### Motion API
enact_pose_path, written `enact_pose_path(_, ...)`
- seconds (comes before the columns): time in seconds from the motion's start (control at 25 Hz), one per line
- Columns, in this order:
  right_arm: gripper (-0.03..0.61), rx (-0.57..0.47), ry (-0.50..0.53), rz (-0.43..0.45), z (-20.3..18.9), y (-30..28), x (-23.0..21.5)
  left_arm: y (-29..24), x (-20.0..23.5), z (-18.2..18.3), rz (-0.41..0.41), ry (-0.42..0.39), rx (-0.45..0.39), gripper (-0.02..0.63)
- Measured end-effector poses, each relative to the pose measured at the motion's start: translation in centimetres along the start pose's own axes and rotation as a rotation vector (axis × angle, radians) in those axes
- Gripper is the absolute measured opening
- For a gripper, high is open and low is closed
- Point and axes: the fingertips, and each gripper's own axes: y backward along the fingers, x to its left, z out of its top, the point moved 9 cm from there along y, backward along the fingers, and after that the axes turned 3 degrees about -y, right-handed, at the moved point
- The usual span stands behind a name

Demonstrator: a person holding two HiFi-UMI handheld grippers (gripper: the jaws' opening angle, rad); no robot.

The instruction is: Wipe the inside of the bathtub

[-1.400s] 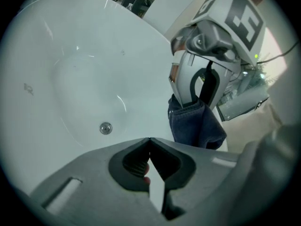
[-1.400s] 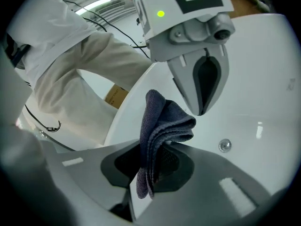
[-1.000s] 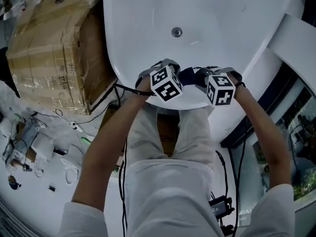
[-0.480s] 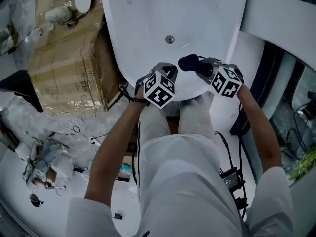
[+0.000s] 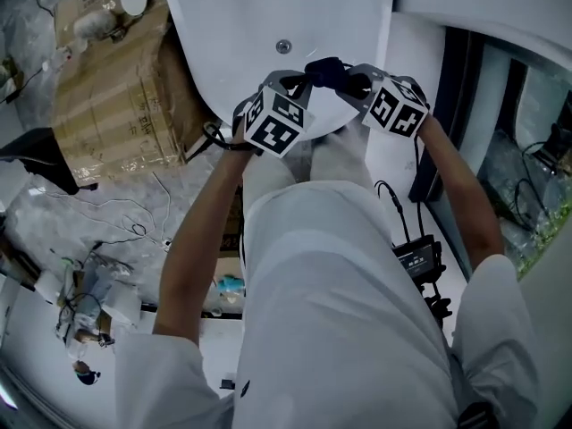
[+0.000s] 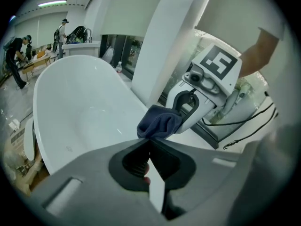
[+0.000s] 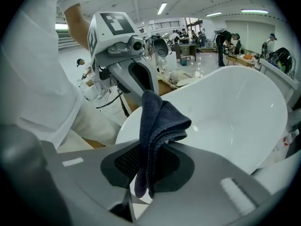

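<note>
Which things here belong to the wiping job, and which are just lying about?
Job: bathtub, dark cloth, left gripper and right gripper, both shut on it.
Lying about: cardboard box, cables on the floor.

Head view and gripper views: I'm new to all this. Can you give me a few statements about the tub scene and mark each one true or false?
1. The right gripper is clamped on a dark blue cloth. True.
2. The white bathtub is full of water. False: no water shows in it.
3. A brown cardboard box wrapped in clear film stands beside the tub. True.
4. The cloth lies on the round metal drain. False: it is held up at the tub's near rim, apart from the drain.
</note>
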Motion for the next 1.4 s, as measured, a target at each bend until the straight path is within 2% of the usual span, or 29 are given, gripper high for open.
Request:
enact_pose_path(0.2, 0.054, -0.061, -0.063, -0.045, 0.8, 2.5, 1.8, 2.4, -1.0, 1.7, 0.031, -0.038, -0.047, 0.0)
enact_pose_path(0.4, 0.054, -0.15, -0.11, -0.094, 2.1, 6.2, 2.9, 5.4, -2.8, 3.8, 0.088, -0.001, -0.104, 0.0)
enact_pose_path(0.6, 0.054, -0.315, -0.199, -0.199, 4.7, 12.3, 3.4, 9.6, -5.3, 6.5, 0.139, 0.04, -0.21, 0.0)
enact_pose_path(0.76, 0.054, -0.468, -0.219, -0.286, 7.4, 16.8, 3.8, 13.1, -6.6, 8.4, 0.2, 0.013, -0.293, 0.0)
enact_pose_path(0.84, 0.054, -0.524, -0.215, -0.311, 8.4, 18.4, 4.1, 14.8, -6.7, 9.0, 0.234, 0.026, -0.34, 0.0)
enact_pose_path(0.96, 0.054, -0.576, -0.213, -0.32, 9.4, 20.4, 5.1, 17.5, -7.1, 9.6, 0.263, 0.083, -0.405, 0.0)
enact_pose_path(1.16, 0.054, -0.59, -0.168, -0.307, 11.2, 23.1, 7.0, 21.7, -8.3, 11.3, 0.303, 0.146, -0.494, 0.0)
enact_pose_path(1.28, 0.054, -0.619, -0.139, -0.295, 12.0, 23.8, 8.8, 23.4, -9.5, 12.2, 0.312, 0.156, -0.556, 0.0)
enact_pose_path(1.4, 0.054, -0.683, -0.128, -0.294, 12.1, 24.1, 9.9, 23.8, -10.7, 12.7, 0.322, 0.133, -0.588, 0.0)
